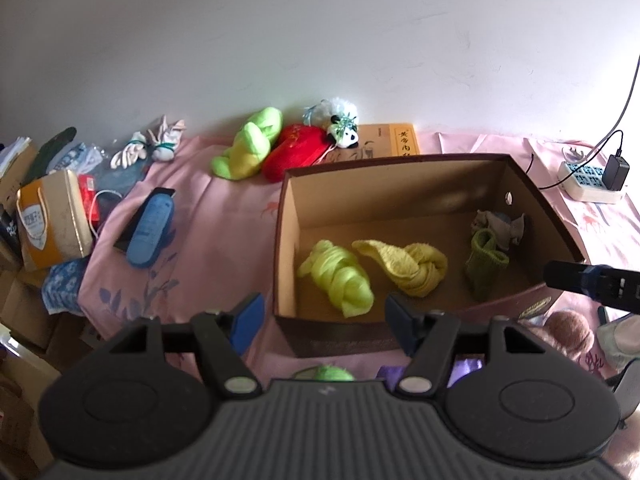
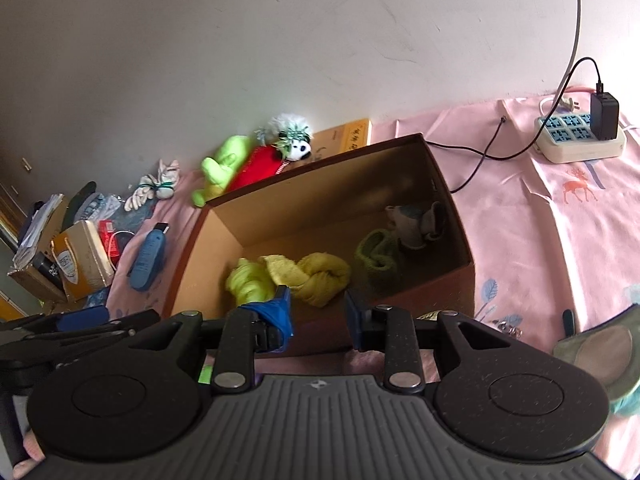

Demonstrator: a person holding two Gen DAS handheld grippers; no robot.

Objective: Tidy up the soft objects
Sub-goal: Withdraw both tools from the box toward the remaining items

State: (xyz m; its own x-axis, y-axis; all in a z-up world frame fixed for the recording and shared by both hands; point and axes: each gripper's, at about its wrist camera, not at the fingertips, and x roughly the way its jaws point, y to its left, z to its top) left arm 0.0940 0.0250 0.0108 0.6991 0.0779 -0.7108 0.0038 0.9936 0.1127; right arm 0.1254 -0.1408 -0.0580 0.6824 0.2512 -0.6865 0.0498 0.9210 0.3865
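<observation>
Cardboard box (image 1: 404, 184) on the pink sheet (image 1: 224, 216) already holds a lime knotted cloth (image 1: 338, 278), a yellow knotted towel (image 1: 408, 266), an olive sock (image 1: 484, 264) and a grey bundle (image 1: 498, 226). Left gripper (image 1: 324, 316) and right gripper (image 2: 318, 306) both stand parted and empty. Judged next: approach the green plush (image 1: 248, 144) from above, pinching its bulk.

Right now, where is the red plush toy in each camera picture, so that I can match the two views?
Left wrist view: the red plush toy lies upper centre, behind the box's far left corner, between the green plush and the panda.
Right wrist view: the red plush toy lies upper left of centre, partly hidden behind the box's far rim.
Shared landmark: the panda plush, resting against the toy's right end.
</observation>
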